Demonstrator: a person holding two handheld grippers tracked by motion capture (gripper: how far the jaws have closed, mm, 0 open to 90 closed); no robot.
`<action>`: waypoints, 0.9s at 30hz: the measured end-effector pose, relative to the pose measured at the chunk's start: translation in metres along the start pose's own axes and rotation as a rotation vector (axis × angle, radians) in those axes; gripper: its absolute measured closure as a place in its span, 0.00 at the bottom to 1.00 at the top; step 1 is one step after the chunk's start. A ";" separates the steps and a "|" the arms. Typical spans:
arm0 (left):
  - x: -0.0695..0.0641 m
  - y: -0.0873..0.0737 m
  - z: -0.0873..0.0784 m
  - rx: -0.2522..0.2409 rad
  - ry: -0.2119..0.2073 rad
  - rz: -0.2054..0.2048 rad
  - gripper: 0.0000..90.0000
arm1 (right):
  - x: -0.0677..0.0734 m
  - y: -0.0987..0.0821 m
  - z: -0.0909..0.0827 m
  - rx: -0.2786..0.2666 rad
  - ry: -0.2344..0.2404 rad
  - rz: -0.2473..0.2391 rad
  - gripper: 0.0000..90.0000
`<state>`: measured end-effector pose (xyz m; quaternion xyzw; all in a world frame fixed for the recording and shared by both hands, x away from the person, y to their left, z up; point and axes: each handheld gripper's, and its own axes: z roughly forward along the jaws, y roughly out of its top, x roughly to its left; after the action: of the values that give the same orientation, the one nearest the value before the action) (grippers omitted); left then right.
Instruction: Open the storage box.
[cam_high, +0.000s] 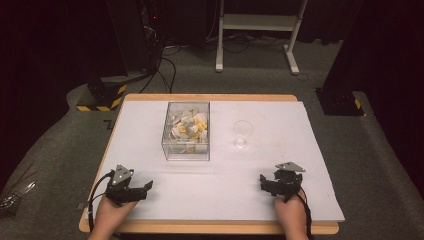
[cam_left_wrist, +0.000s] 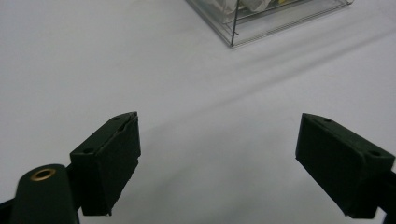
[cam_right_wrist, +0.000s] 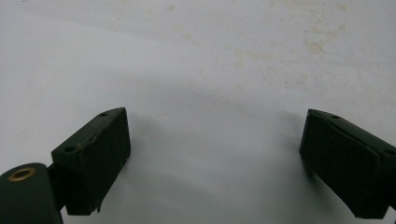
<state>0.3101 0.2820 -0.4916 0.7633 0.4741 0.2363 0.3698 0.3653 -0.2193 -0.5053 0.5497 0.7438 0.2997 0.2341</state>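
Note:
A clear plastic box (cam_high: 186, 131) with several white and yellow pieces inside stands at the middle of the white table sheet (cam_high: 220, 185). To its right stands an empty clear cup (cam_high: 242, 134). My left gripper (cam_high: 145, 187) rests near the front left edge, open, nothing between its jaws; its own view has the left gripper (cam_left_wrist: 217, 140) over bare sheet with a corner of the box (cam_left_wrist: 261, 23) ahead. My right gripper (cam_high: 264, 181) sits near the front right, open and empty. In its own view the right gripper (cam_right_wrist: 215, 140) faces bare, faintly stained sheet.
The wooden table edge (cam_high: 210, 228) runs along the front. Beyond the table lie a grey carpet, a white frame stand (cam_high: 257, 30), cables and black-and-yellow striped bases (cam_high: 102, 97). Wide bare sheet lies between the grippers and the box.

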 end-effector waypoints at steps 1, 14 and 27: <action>0.000 0.000 0.000 0.000 0.000 0.000 0.16 | 0.000 0.000 0.000 0.000 0.000 0.000 0.09; -0.013 0.007 -0.003 -0.039 -0.051 0.026 0.11 | 0.000 0.000 0.000 0.000 0.000 0.000 0.09; -0.029 0.018 -0.004 -0.083 -0.100 0.063 0.02 | 0.000 0.000 0.000 0.000 -0.001 0.000 0.10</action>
<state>0.3049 0.2524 -0.4750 0.7728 0.4207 0.2288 0.4165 0.3651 -0.2192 -0.5053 0.5497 0.7437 0.2994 0.2347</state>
